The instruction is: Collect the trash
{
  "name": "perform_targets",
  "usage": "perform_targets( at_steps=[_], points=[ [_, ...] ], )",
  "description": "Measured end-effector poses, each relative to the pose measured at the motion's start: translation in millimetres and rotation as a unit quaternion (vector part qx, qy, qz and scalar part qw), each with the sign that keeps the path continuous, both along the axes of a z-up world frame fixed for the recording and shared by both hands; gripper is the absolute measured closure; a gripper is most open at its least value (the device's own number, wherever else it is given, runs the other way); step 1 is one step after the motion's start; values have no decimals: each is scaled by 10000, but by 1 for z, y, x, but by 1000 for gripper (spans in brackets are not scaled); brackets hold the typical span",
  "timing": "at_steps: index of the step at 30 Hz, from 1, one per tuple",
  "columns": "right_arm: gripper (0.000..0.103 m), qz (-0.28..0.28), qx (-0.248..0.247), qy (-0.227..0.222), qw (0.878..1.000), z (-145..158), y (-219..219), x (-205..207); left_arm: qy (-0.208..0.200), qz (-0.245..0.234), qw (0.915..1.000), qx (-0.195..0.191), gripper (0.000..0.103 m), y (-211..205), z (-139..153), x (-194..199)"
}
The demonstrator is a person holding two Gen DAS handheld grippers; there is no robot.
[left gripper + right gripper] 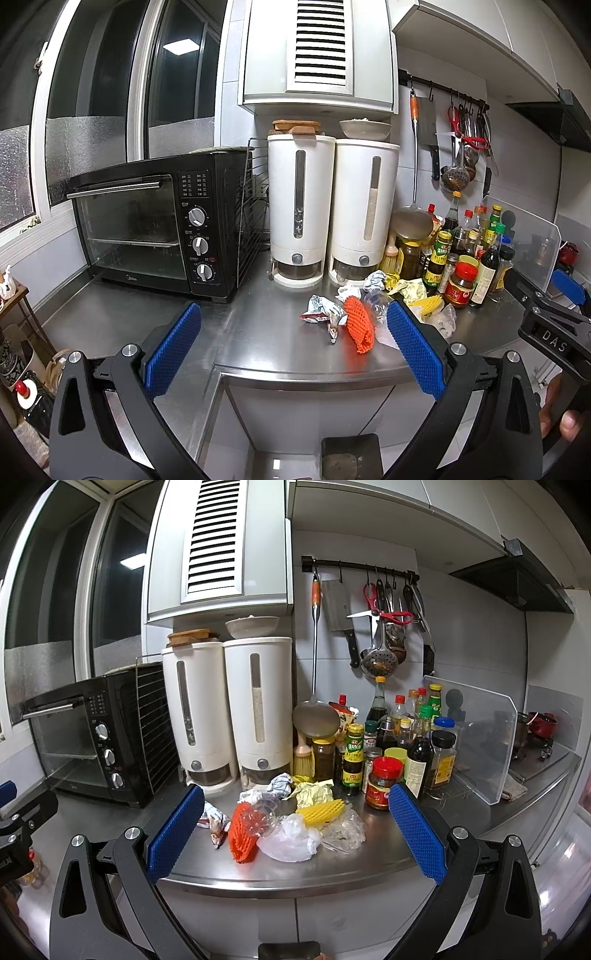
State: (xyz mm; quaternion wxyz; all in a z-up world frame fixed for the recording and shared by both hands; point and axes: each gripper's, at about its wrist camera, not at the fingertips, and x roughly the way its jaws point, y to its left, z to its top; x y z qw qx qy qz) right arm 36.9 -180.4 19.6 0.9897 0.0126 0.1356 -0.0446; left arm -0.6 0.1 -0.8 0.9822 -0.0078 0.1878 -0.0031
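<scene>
A pile of trash lies on the steel counter (369, 860): an orange foam net (242, 830), a clear plastic bottle (262, 810), a white plastic bag (291, 840), a yellow foam net (325, 810), a yellow-green wrapper (314, 792), crumpled paper (280, 784) and a snack wrapper (214, 819). My right gripper (297, 830) is open, held in front of the pile near the counter's edge. My left gripper (293, 345) is also open and holds nothing, left of the orange net (358, 325) and snack wrapper (323, 315).
Condiment bottles (384, 753) crowd right behind the pile. Two white dispensers (229, 709) and a black toaster oven (155, 229) stand to the left. A clear splash guard (476, 738) is on the right. Knives and ladles (380, 620) hang above. A hand (554, 417) holds the right gripper.
</scene>
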Motion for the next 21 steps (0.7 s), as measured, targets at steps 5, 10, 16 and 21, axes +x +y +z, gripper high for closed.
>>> perform_targets(
  at_steps=[5, 10, 16, 21],
  points=[
    [3, -1, -8, 8, 10000, 0, -1, 0, 37, 8, 10000, 11, 8, 0, -2, 5],
    [3, 74, 110, 171, 9998, -3, -10, 13, 60, -43, 10000, 22, 8, -1, -4, 8],
    [3, 235, 247, 378, 9987, -12, -20, 29, 83, 13, 9999, 135, 8, -3, -11, 17],
    [3, 291, 34, 466, 9985, -23, -20, 49, 379, -9, 9989, 276, 8, -13, -28, 40]
  ],
)
